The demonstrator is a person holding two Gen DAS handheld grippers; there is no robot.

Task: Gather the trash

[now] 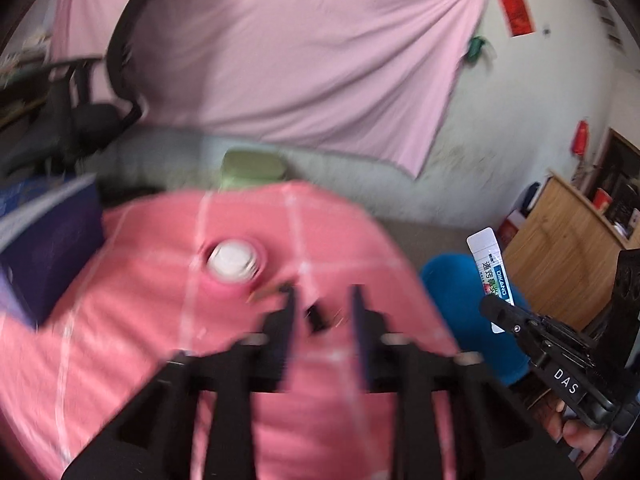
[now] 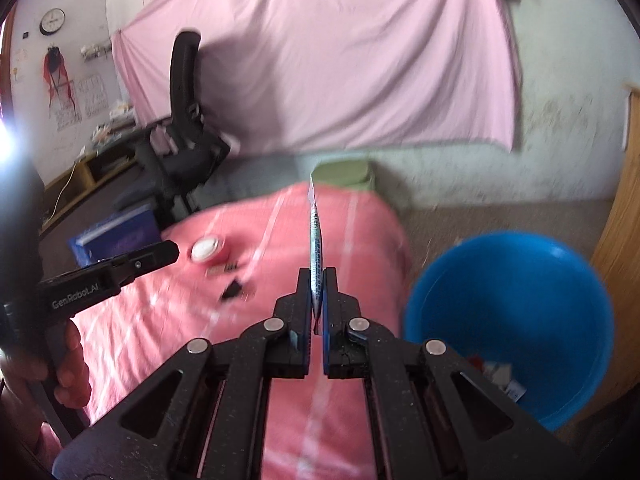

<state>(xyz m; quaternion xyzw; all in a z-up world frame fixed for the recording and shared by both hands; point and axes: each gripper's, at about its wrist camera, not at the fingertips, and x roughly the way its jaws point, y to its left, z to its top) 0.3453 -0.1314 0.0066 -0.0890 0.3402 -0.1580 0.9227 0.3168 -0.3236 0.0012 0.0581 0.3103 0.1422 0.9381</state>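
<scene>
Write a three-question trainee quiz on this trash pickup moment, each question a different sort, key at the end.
1. True or false: the right tool grips a flat tube.
2. Where is the blue basin? A) on the pink cloth B) on the floor beside the table
3. Fill in: the left tool hangs open above small dark ___.

Key: 1 true; 2 B; 3 scraps.

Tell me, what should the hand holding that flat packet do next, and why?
Probably swing right and release over the blue basin. The right gripper is clamped on the wrapper above the pink tablecloth, and the basin beside the table already holds scraps.
</scene>
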